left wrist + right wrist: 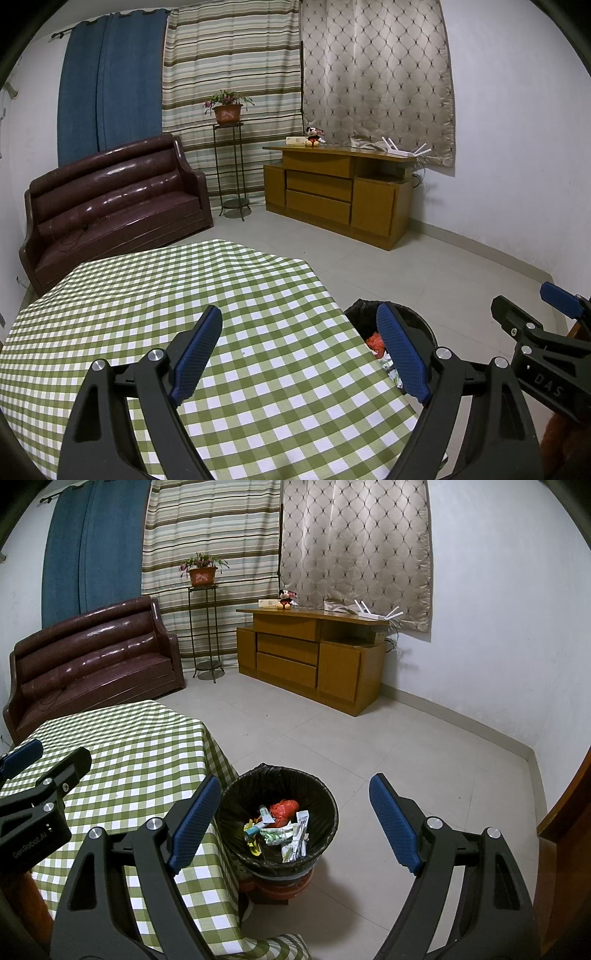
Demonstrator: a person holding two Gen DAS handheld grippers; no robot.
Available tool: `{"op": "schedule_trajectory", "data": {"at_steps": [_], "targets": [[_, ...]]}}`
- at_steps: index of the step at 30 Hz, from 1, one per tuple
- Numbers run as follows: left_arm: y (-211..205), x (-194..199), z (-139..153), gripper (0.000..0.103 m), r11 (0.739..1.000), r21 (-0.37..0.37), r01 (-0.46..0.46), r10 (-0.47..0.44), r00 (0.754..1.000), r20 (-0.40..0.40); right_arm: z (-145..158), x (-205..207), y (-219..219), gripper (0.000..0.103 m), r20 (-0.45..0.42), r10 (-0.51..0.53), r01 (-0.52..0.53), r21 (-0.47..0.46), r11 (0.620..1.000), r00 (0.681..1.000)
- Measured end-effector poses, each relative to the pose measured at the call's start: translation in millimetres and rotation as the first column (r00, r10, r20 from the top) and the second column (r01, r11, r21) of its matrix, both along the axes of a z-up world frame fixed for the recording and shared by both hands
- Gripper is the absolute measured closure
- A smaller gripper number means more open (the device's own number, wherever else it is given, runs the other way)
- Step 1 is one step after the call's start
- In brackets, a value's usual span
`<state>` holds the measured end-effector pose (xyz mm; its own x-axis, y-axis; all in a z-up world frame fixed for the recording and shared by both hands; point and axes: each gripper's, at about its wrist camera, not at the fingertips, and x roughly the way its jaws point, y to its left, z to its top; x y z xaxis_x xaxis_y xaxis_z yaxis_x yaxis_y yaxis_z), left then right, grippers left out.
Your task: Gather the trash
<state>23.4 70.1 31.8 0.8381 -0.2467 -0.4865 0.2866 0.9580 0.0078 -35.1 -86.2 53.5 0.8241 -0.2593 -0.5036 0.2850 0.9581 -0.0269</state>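
trash [280, 827] is seen gathered in the bin [332, 812] beside the bench [221, 295], both tongs [299, 354] [291, 823] held wide and empty, collection judged done.

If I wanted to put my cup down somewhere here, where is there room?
The checked tablecloth is bare from the sofa side to the bin side. The bin is crowded with wrappers. Floor tiles between bin and cabinet are open.
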Motion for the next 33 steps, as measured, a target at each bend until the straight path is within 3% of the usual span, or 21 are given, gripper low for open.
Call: {"op": "schedule_trajectory", "data": {"at_steps": [33], "targets": [[-0.1, 0.0, -8.7, 0.02, 1.0, -0.006, -0.022, 0.022, 0.999, -0.023, 3.0, 0.7, 0.3, 0.022, -0.003, 0.001, -0.001, 0.0, 1.0, 1.0]]}}
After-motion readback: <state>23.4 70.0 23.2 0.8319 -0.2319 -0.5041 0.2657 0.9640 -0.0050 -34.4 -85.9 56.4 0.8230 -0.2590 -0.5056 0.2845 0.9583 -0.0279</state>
